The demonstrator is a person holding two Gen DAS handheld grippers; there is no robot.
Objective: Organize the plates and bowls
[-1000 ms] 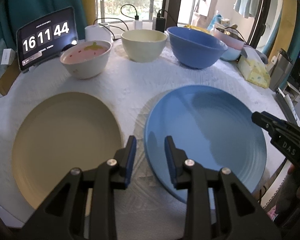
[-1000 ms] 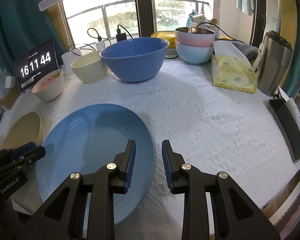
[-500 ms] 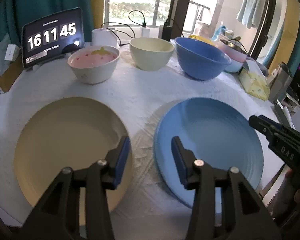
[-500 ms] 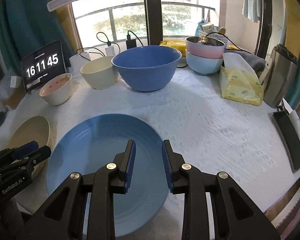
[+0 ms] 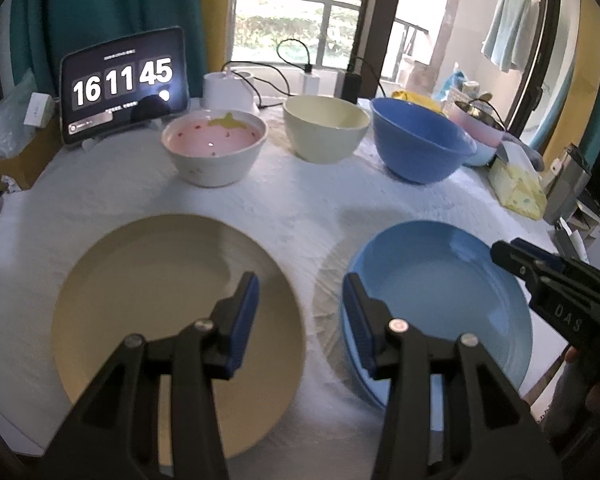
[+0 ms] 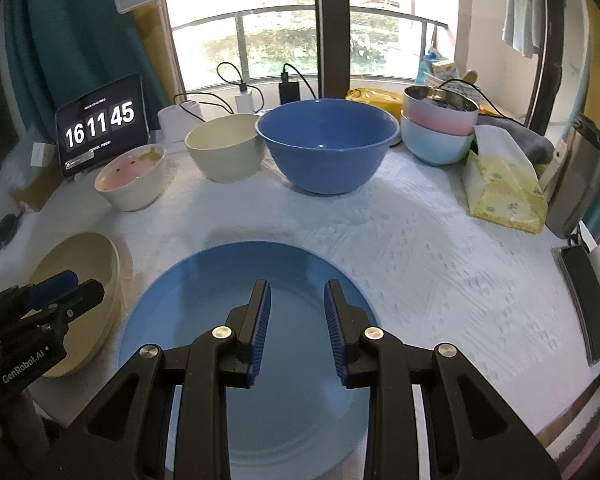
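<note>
A beige plate [image 5: 140, 280] lies front left on the white cloth and a blue plate [image 5: 432, 280] front right. My left gripper [image 5: 300, 284] hangs above the gap between them, open and holding nothing, one finger over each plate's inner rim. My right gripper [image 6: 297, 286] hovers over the middle of the blue plate [image 6: 220, 288], open with nothing between its pads. Along the back stand a pink strawberry bowl [image 5: 214, 148], a cream bowl [image 5: 324, 128] and a big blue bowl [image 5: 420, 144].
A tablet clock [image 5: 124, 84] and chargers stand at the back. Stacked pink and pale blue bowls [image 6: 440, 128], a yellow tissue pack [image 6: 504, 188] and a metal canister [image 6: 580, 180] crowd the back right. A phone [image 6: 588, 300] lies by the right table edge.
The left jaws have spread wider, and that gripper has drawn back and up. The right gripper has shifted from the blue plate's right rim to over its middle.
</note>
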